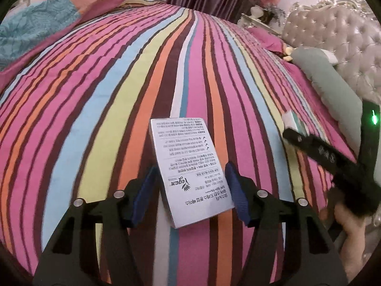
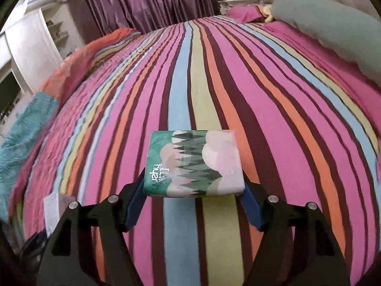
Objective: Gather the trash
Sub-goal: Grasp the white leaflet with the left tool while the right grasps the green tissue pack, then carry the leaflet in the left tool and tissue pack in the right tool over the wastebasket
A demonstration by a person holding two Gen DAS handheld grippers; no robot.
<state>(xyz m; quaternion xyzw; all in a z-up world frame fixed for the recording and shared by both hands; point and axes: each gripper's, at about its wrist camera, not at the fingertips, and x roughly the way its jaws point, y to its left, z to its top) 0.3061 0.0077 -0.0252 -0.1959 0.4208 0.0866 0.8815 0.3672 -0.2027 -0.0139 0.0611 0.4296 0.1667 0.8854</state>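
Item one: left gripper [image 1: 191,191], closed on a silver carton [image 1: 190,169] printed with small text. My blue pads [image 1: 145,190] bear on its two long edges and the carton juts forward from the jaws, its far end tilted up over the striped bedspread [image 1: 95,100].

Item two: right gripper [image 2: 194,199], closed on a tissue pack [image 2: 194,163] with a green mountain print. The pads [image 2: 134,205] catch only the near corners, so most of the pack overhangs ahead of the jaws.

Both pieces of trash are in my grip and appear lifted off the bed; I cannot confirm a gap under either.

Hazards, as I judge them:
- The tissue pack is soft. With a hold only at its near end, it may sag, swivel or squeeze out if I swing the right gripper fast.
- The carton looks glossy and is thin-walled. It could pivot between the pads, or crush if I close harder.
- The right gripper shows close beside my left gripper in the left view, so the two loads could knock together on the way out.

Containers: none visible. No bin or bag shows in either view, so I cannot say where these go. A teal pillow [image 2: 328,26] lies beyond and to the right of the right gripper.
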